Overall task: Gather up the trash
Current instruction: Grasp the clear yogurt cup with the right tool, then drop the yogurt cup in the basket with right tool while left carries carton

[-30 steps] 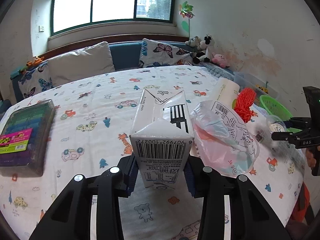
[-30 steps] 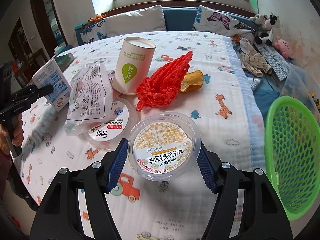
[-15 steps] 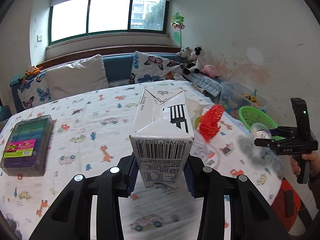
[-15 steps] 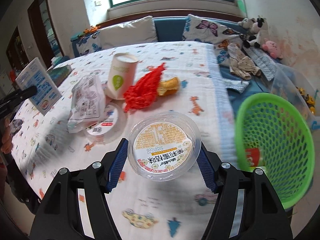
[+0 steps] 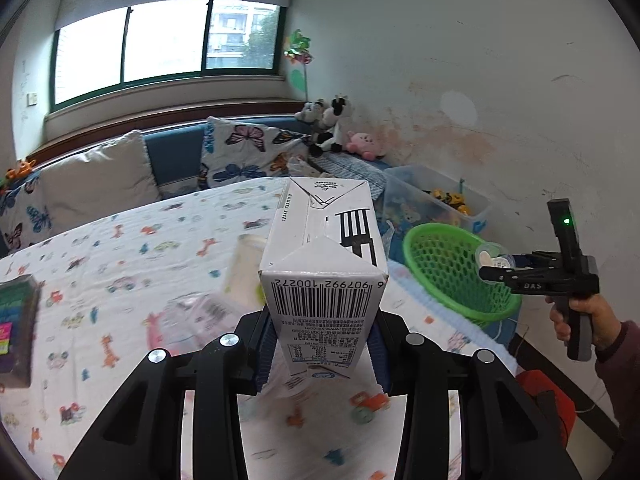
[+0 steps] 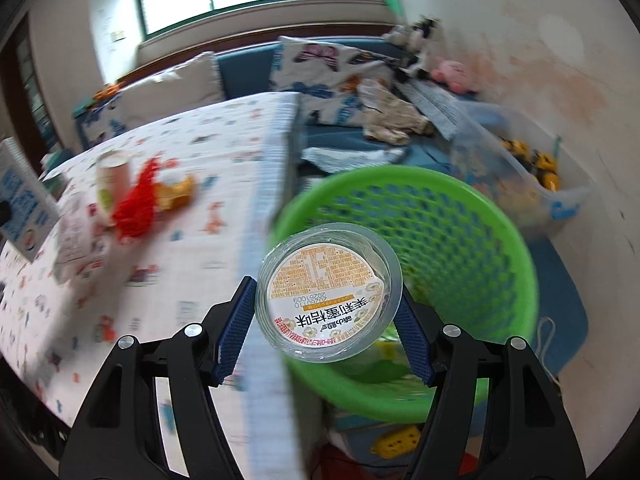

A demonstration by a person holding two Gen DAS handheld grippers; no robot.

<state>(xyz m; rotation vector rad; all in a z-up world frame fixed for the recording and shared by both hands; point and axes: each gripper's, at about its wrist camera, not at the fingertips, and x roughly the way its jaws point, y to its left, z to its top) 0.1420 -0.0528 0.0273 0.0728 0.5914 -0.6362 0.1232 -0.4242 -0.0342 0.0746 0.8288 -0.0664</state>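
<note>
left gripper (image 5: pixel 320 344) fingers clamped on carton (image 5: pixel 326 264), which sticks out ahead of them over the counter (image 5: pixel 132 248); basket (image 5: pixel 452 264) ahead-right. right gripper (image 6: pixel 326 320) fingers clamped on clear cup (image 6: pixel 328 292), cup over near rim of basket (image 6: pixel 440 240), counter (image 6: pixel 200 216) left of fingers

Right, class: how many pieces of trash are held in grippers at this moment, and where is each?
2. The milk carton sits clamped in the left gripper above the table; the clear plastic cup is clamped in the right gripper over the green basket.
</note>
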